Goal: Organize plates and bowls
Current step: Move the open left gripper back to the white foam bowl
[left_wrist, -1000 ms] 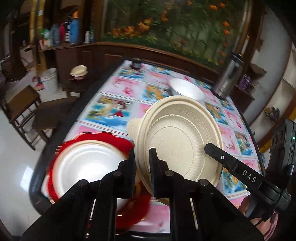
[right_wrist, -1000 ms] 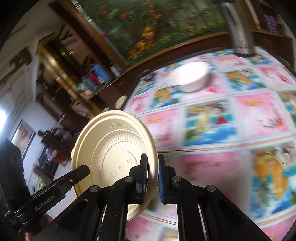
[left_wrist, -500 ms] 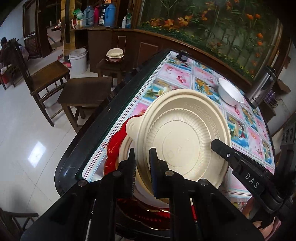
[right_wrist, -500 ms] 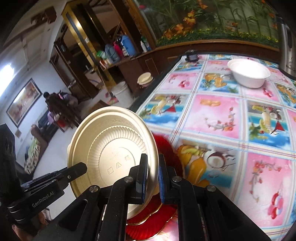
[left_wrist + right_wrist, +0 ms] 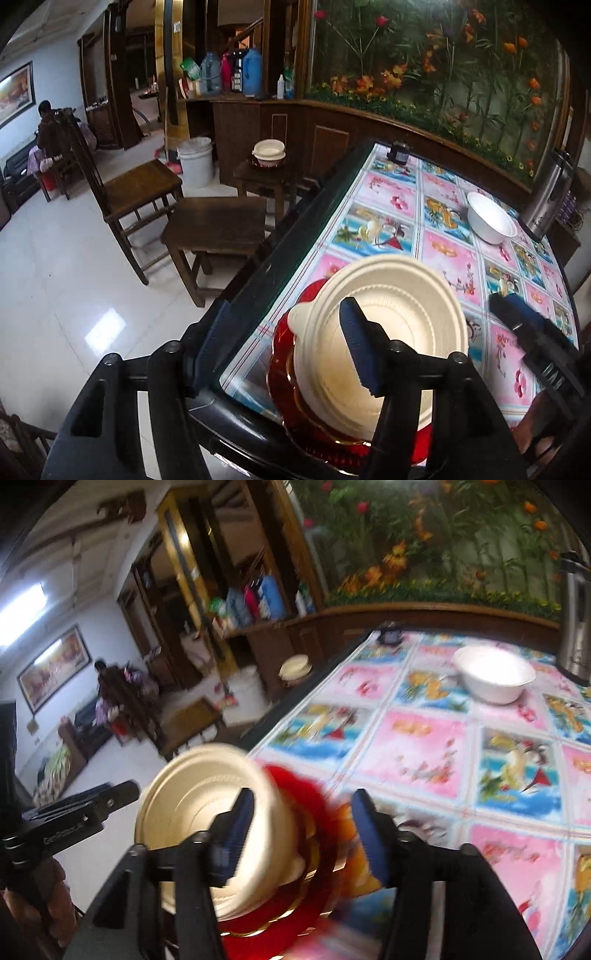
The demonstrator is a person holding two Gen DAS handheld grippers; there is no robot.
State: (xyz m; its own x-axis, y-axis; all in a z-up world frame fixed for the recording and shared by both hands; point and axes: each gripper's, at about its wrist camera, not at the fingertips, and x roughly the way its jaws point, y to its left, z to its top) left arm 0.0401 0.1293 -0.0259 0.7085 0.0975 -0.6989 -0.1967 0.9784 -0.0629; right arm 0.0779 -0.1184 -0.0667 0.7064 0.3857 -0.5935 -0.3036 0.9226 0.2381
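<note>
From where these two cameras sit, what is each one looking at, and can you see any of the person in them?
Left wrist: sits on the left hand-held gripper, looking down along its opening fingers at the beige plate on the red plate; the right hand-held gripper pokes in at right.
Right wrist: sits on the right hand-held gripper, fingers opening, facing the same stack; the person's left hand shows.
Both share the plates, white bowl and patterned table.

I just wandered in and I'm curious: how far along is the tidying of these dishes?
Done: a beige plate sits on the red plate stack at the table's corner. In hand: nothing; the left gripper and right gripper are opening, releasing it. Left: the white bowl stands alone farther along.
</note>
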